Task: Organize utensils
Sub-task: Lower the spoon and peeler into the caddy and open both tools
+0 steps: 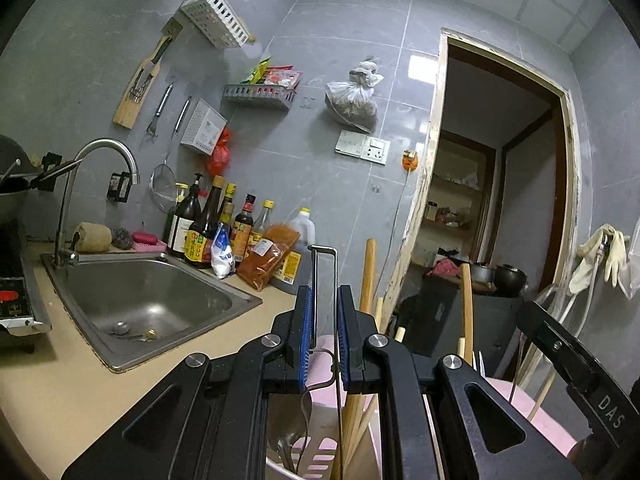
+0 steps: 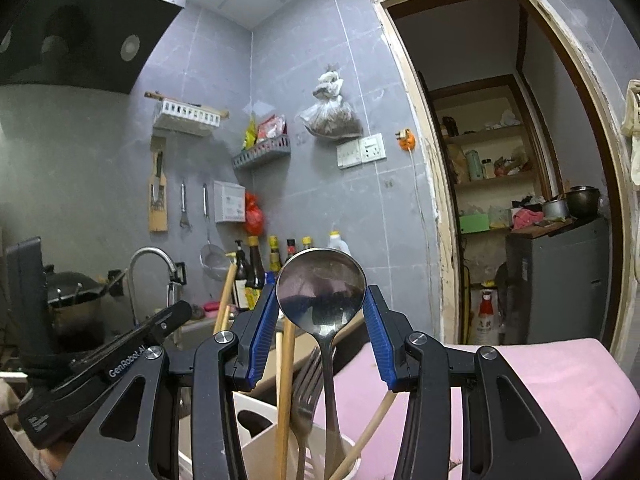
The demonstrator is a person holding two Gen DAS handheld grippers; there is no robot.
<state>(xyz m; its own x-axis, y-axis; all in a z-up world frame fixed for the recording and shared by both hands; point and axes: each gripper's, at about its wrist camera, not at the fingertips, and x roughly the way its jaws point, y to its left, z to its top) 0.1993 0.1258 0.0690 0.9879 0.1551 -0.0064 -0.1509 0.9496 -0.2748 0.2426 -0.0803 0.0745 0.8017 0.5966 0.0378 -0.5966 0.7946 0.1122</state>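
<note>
My left gripper [image 1: 323, 292] is open, its blue pads either side of a thin metal wire-handled utensil [image 1: 325, 280] that stands upright between them, touching neither clearly. Below it is a white slotted utensil holder [image 1: 316, 456] with wooden chopsticks [image 1: 367, 280] and spoons. My right gripper [image 2: 322, 304] is open around the bowl of a large steel spoon [image 2: 321, 286] that stands handle-down in the white holder [image 2: 256, 440]. A fork [image 2: 306, 388] and wooden sticks [image 2: 285, 392] stand beside it. The left gripper's body shows at the left of the right wrist view [image 2: 120, 356].
A steel sink [image 1: 144, 300] with a tap [image 1: 100, 184] lies to the left, sauce bottles [image 1: 224, 232] behind it. A pink cloth-covered object [image 2: 520, 392] sits to the right of the holder. A doorway [image 2: 500, 160] opens at the right. Wall racks and hanging tools are above.
</note>
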